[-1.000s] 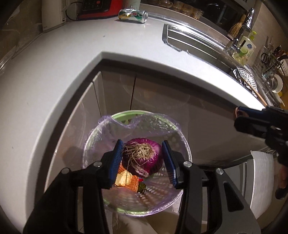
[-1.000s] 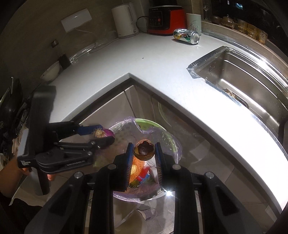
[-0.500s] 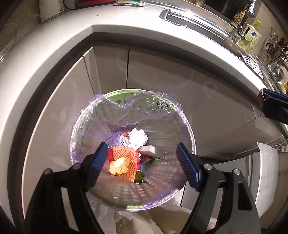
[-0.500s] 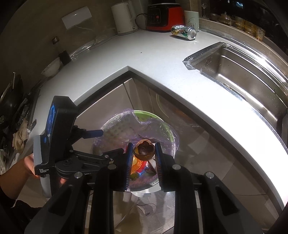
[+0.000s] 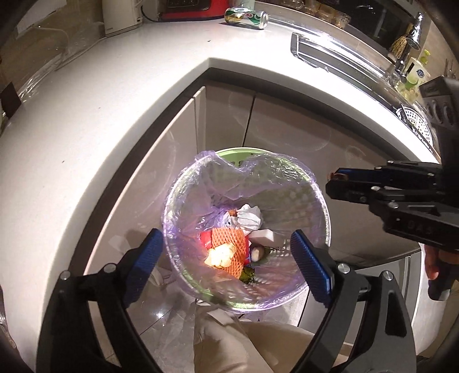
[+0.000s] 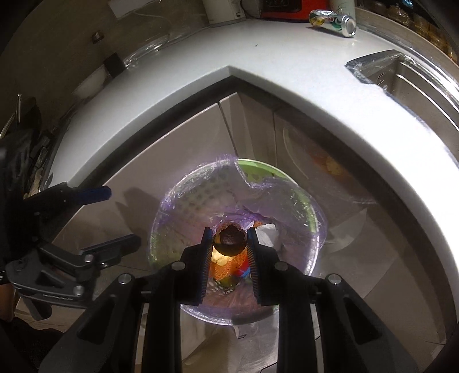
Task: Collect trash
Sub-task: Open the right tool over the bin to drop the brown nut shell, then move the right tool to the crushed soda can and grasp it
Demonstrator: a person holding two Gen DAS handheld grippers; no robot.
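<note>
Left gripper [image 5: 226,259], left wrist view: jaws spread wide, nothing between the blue ribbed pads [image 5: 145,259], poised above the round green perforated bin with a purple plastic liner [image 5: 298,175]. Bin stands on the floor against the cabinet doors under the corner of the white table [image 5: 86,114]. Inside the bin: orange foam fruit net [image 5: 229,244], crumpled white paper [image 5: 249,216], white rectangular block [image 5: 265,236], small purple-and-white bulb [image 5: 257,252]. Right gripper [image 5: 334,183] enters from the right at the bin's rim, a brown scrap just visible at its tip. Crushed green-and-silver drink can [image 5: 246,17] lies on its side on the table, near a red appliance [image 5: 186,11].

Right wrist view: right gripper [image 6: 229,244] is clamped on a dark brown, hollow, rounded shell-like scrap [image 6: 230,239], held over the bin [image 6: 258,169] opening. Left gripper [image 6: 120,218] sits to the left, beside the bin, jaws apart. Drink can [image 6: 332,18] on the table [image 6: 287,71], left of the steel sink [image 6: 416,86].
</note>
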